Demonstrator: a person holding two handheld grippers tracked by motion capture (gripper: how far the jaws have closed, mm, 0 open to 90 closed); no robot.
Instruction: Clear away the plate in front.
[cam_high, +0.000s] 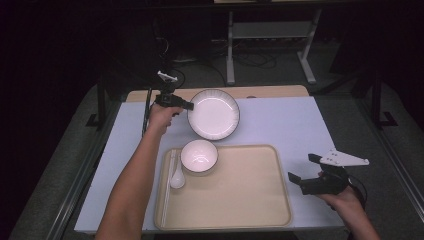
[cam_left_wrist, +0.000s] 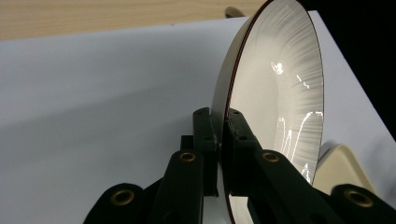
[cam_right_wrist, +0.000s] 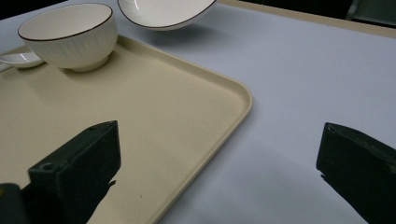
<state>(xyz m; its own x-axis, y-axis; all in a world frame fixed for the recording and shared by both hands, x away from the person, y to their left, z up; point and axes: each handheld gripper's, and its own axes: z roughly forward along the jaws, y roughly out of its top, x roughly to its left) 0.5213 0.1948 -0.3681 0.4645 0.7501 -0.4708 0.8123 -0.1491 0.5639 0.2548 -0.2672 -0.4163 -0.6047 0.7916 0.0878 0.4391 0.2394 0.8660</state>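
A wide white plate with a dark rim hangs tilted above the white table, just behind the tray. My left gripper is shut on its left rim; in the left gripper view the jaws pinch the edge of the plate, which stands almost on edge. A small white ribbed bowl sits in the back left corner of the beige tray, with a white spoon beside it. My right gripper hovers open by the tray's right edge with nothing between its jaws. The right gripper view looks across the tray to the bowl and plate.
The white table cover ends in a wooden strip at the back. Most of the tray's floor is bare. Dark floor and metal frame legs lie beyond the table.
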